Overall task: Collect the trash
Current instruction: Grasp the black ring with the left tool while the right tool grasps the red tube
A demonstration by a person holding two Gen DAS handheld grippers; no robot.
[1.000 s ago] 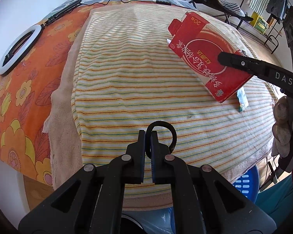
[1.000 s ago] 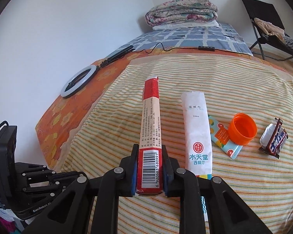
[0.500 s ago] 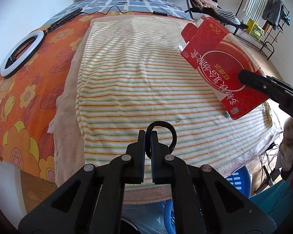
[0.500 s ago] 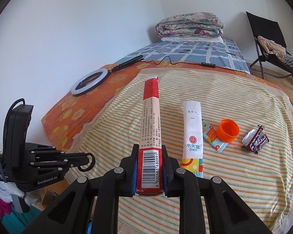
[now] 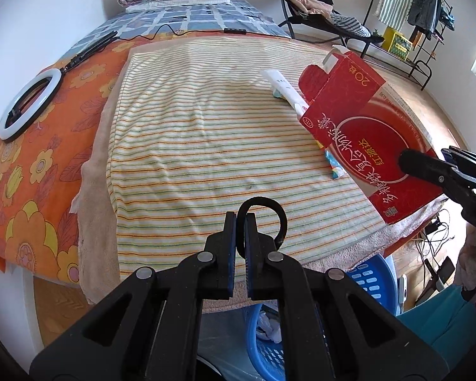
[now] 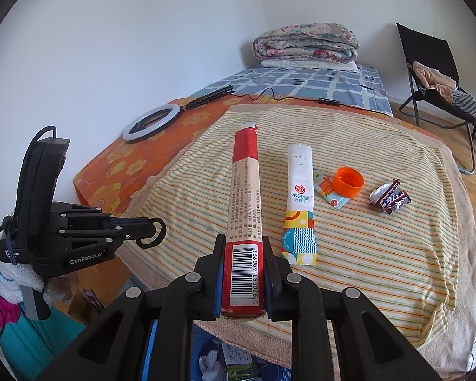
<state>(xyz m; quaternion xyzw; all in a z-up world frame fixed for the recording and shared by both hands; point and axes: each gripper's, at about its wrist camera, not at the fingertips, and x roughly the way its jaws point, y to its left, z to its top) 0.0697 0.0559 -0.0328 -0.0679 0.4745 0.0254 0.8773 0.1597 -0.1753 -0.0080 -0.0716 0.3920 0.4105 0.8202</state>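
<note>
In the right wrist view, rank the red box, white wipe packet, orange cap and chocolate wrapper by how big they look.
1. Red box, though it is nearest the camera, held in the right gripper.
2. White wipe packet.
3. Chocolate wrapper and orange cap look alike; no ranking.

A red box (image 6: 242, 222) of smooth, slightly shiny card is seen. The striped cover (image 6: 380, 263) looks like soft, fuzzy cloth. The long white packet (image 6: 300, 203) seems made of matt paper. The orange cap (image 6: 349, 181) is smooth plastic, and the dark wrapper (image 6: 390, 200) is crinkly and shiny. The right gripper (image 6: 242, 282) is matt black plastic, and the blue basket (image 5: 368, 281) is shiny plastic.
</note>
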